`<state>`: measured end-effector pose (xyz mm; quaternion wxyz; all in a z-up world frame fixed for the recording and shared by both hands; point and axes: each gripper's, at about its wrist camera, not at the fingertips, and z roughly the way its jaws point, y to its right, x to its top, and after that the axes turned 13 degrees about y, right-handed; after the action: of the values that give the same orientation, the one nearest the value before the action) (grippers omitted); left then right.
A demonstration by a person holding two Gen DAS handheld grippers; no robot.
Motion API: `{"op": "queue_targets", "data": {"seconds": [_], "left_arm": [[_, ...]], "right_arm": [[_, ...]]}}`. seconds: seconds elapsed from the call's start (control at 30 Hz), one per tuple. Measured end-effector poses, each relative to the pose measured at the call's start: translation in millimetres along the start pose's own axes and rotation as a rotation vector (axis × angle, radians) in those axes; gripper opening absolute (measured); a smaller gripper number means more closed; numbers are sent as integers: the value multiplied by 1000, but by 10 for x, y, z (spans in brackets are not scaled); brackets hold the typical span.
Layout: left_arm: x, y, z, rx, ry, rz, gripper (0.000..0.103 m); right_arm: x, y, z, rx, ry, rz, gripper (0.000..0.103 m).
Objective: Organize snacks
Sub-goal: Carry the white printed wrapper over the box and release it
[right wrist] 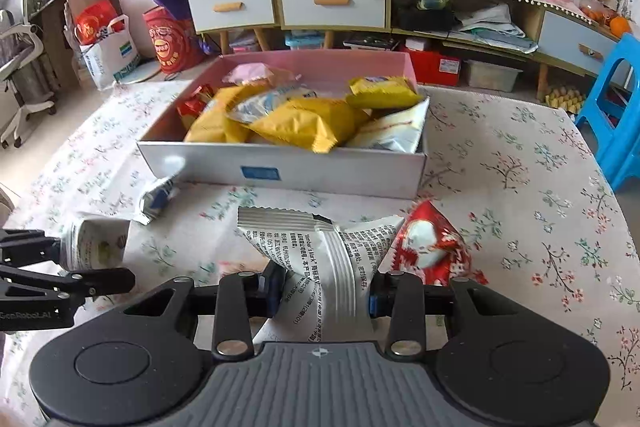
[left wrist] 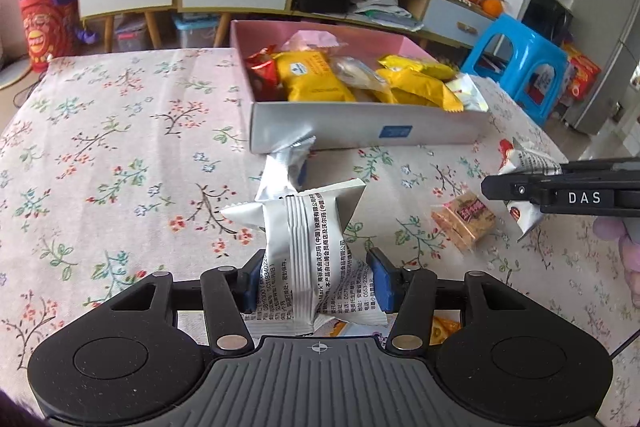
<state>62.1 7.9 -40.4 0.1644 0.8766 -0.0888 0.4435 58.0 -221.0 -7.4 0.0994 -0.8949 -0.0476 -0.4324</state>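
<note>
— While the floral-clothed counter (right wrist: 520,163) still carries loose packets, where do you stand?

— Mid-sort. The white cardboard box with the pink lining (right wrist: 288,171) sits ahead, already heaped with yellow snack bags (right wrist: 308,123). My left claw (left wrist: 316,279) is clamped on a silver printed snack packet (left wrist: 308,239); my right claw (right wrist: 324,291) grips a silver-and-red snack packet (right wrist: 340,247).

— Next?

— Probably carry both forward over the near wall and release. A small tan biscuit packet (left wrist: 464,223) waits on the cloth.
</note>
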Motion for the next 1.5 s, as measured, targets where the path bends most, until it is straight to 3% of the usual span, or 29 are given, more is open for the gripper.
{"op": "queue_targets", "data": {"seconds": [0.43, 0.7, 1.13, 1.5], "left_arm": [[271, -233, -138, 20, 36, -116, 50], [522, -403, -137, 40, 66, -215, 50], [960, -197, 442, 55, 93, -117, 50], [1029, 80, 990, 65, 127, -29, 50]], "right_arm": [[243, -141, 2, 69, -5, 131, 25], [450, -131, 36, 68, 4, 179, 24], [796, 167, 435, 51, 18, 311, 25], [1017, 432, 907, 2, 68, 354, 25]]}}
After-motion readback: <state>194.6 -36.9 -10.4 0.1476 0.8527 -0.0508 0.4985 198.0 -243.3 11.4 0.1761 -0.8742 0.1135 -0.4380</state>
